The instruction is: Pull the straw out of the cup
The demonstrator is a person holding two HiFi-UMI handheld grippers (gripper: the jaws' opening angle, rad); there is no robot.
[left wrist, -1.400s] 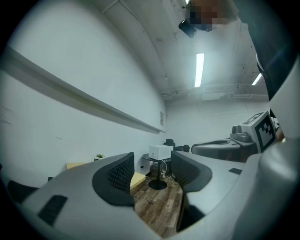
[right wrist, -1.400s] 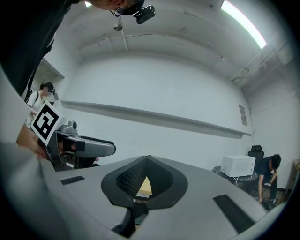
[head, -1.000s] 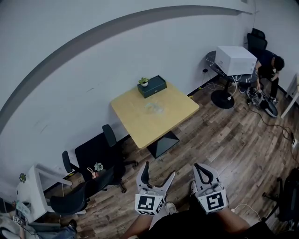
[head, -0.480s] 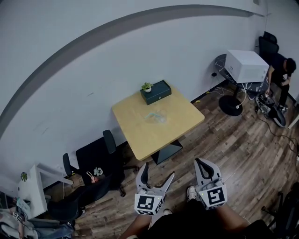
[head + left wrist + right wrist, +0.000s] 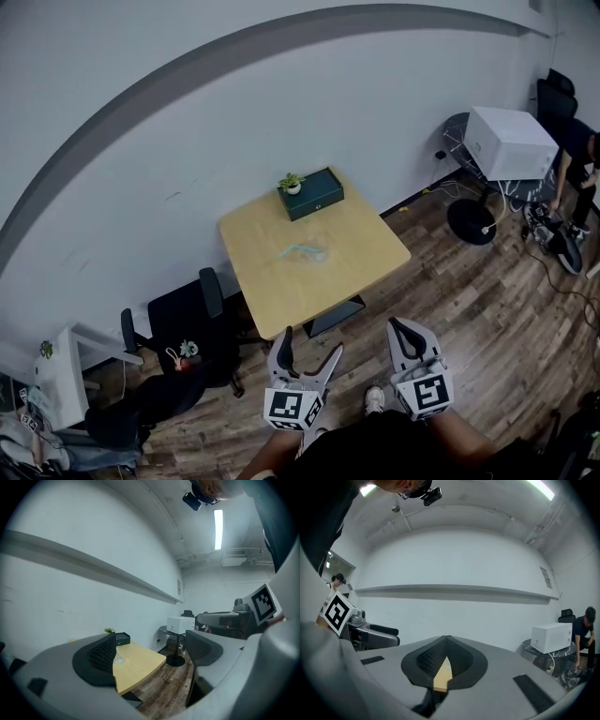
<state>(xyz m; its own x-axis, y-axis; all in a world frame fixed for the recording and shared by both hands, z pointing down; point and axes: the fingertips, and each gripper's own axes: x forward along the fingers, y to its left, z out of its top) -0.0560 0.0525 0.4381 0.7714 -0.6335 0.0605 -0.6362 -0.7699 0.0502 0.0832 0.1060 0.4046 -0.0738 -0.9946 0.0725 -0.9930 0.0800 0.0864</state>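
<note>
Close on the cup (image 5: 309, 251) at twelve o'clock (well apart) before reaching; left gripper (image 5: 310, 339) gapes wide, right gripper (image 5: 401, 328) pinched empty.

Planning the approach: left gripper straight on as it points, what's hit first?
Probably the near edge of the table; only bare floor lies between it and the left gripper. Height is unclear, so it might pass over.

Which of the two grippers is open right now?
The left gripper: its jaws stand wide apart with nothing between them. The right gripper differs in that its jaw tips touch, and it also holds nothing.
</note>
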